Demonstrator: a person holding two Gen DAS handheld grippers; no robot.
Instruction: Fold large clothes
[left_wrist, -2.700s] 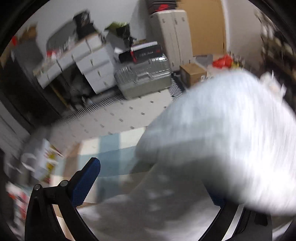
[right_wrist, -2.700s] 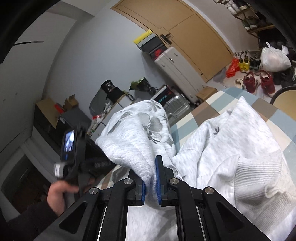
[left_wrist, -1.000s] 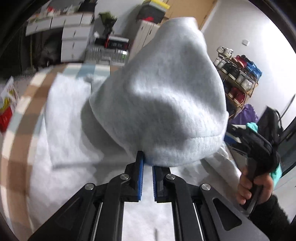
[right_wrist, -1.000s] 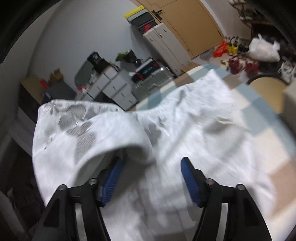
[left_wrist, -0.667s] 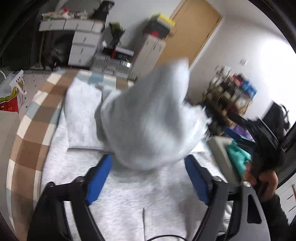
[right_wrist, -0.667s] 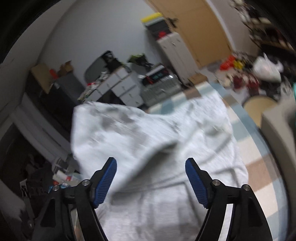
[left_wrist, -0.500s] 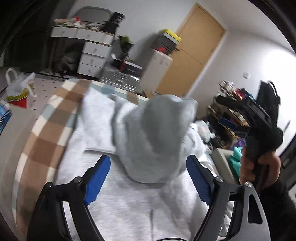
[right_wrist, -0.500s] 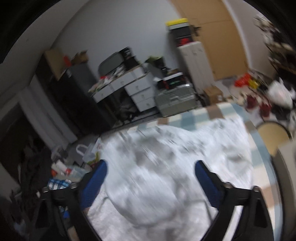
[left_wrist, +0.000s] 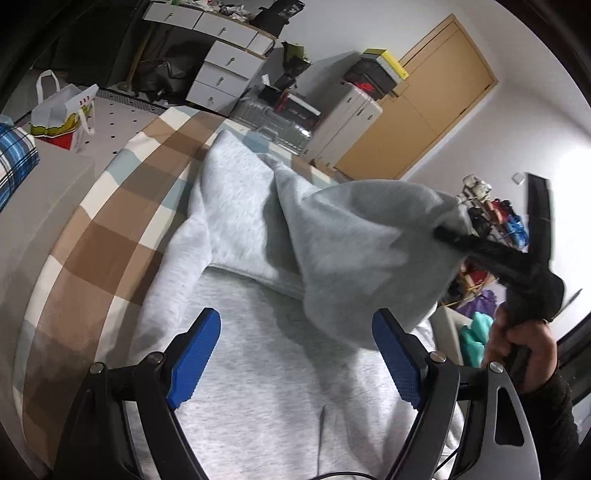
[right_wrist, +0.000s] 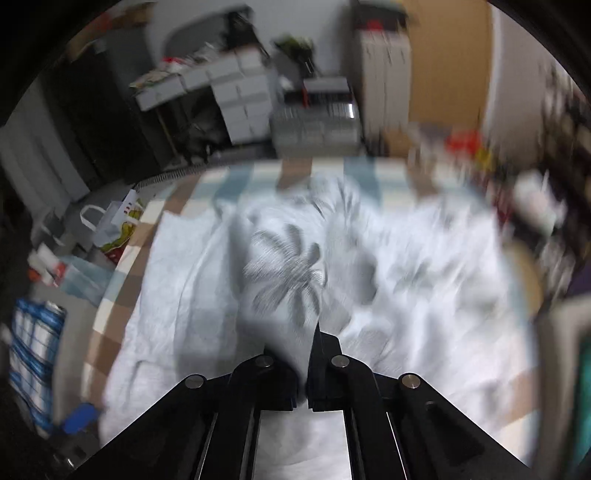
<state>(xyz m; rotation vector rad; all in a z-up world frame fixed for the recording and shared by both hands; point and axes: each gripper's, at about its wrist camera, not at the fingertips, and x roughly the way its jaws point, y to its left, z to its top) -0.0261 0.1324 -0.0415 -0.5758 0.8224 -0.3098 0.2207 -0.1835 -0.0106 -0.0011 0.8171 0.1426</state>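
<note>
Left wrist view: soft grey sweatshirt (left_wrist: 258, 369) lies on checked bed (left_wrist: 110, 236); left hand-held gripper (left_wrist: 295, 354) gapes empty. Right hand-held gripper (right_wrist: 308, 369), blurred, has just snapped closed, pinching its cloth.

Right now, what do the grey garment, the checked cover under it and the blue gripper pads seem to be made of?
Grey sweatshirt: soft heathered knit, probably cotton fleece; matte, speckled, drapes in thick folds.
Checked bed cover: thin woven fabric, likely cotton; flat, matte, printed brown, blue and cream squares.
Blue pads on the open left gripper: probably rubber or soft plastic; a fine dotted grip texture shows.
</note>
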